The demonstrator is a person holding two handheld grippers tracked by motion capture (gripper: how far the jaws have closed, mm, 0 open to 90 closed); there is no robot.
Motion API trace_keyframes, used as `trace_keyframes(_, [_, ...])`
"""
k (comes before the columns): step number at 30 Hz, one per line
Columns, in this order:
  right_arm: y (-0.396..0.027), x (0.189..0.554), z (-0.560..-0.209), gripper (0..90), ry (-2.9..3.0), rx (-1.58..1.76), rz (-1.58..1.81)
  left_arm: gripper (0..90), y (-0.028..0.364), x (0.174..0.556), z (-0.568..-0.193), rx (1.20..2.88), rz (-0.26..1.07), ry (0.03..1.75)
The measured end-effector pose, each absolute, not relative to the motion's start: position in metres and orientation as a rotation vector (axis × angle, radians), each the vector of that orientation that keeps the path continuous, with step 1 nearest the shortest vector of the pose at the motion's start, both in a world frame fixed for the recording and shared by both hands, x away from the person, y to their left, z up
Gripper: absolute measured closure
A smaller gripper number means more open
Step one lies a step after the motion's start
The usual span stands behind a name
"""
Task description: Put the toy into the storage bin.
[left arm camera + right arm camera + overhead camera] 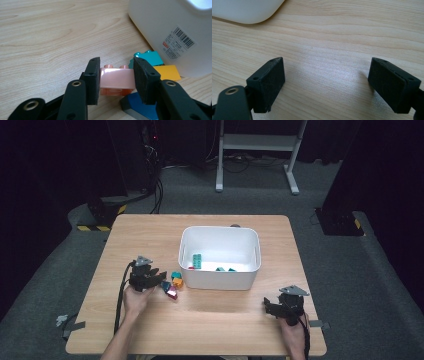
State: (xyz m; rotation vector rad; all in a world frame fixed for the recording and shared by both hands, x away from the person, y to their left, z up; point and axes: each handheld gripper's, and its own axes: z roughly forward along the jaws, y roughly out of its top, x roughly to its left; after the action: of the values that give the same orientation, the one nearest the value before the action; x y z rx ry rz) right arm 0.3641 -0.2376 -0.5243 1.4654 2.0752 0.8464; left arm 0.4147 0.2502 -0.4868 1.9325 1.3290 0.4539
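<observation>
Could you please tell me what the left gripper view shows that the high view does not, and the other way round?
The left gripper view alone shows the left gripper's pads pressed on both sides of the pink brick, and a barcode label on the bin's wall. The high view alone shows the bricks inside the bin, the right gripper and both forearms. Both show the teal brick, the orange brick and the wooden table.
</observation>
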Motion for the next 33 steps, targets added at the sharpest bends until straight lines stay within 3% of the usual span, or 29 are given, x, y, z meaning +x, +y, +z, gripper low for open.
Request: trace_keyframes(33, [-0.238, 0.364, -0.524, 13.8, 2.075, 1.465, 0.847, 58.6, 0.271, 0.399, -0.441, 1.852, 0.485, 1.321])
